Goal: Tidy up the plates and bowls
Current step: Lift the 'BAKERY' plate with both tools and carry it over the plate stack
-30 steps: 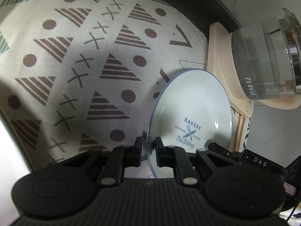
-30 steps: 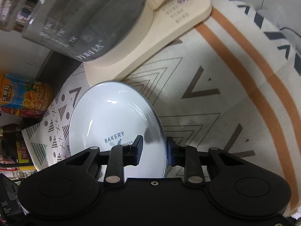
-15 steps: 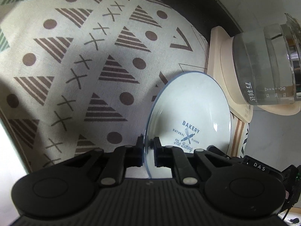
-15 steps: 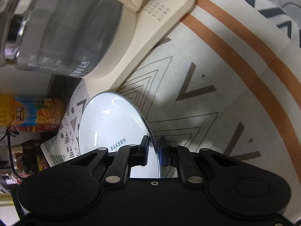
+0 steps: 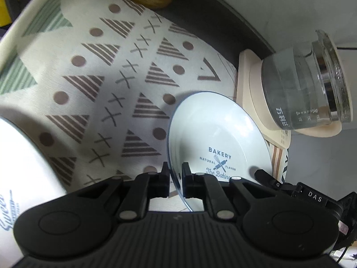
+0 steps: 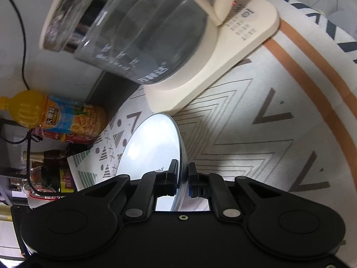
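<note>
A pale blue plate (image 5: 218, 134) printed "BAKERY" hangs tilted above the patterned cloth (image 5: 93, 84). My left gripper (image 5: 175, 172) is shut on its left rim, one finger on each face. My right gripper (image 6: 183, 172) is shut on the opposite rim, where the plate (image 6: 151, 147) shows nearly edge-on. One black fingertip of the right gripper (image 5: 264, 175) also shows in the left wrist view, at the plate's right rim. A second white dish (image 5: 20, 174) with blue script lies at the lower left, partly cut off by the frame.
A glass kettle (image 5: 305, 89) on a cream base (image 6: 223, 71) stands just beyond the plate. An orange juice bottle (image 6: 60, 116) and darker bottles (image 6: 44, 167) line the back edge by the wall. A cloth with an orange stripe (image 6: 301, 62) stretches right.
The right jaws closed onto the plate's rim. Both grippers rose with the plate, so more cloth, the juice bottle and the second dish came into view.
</note>
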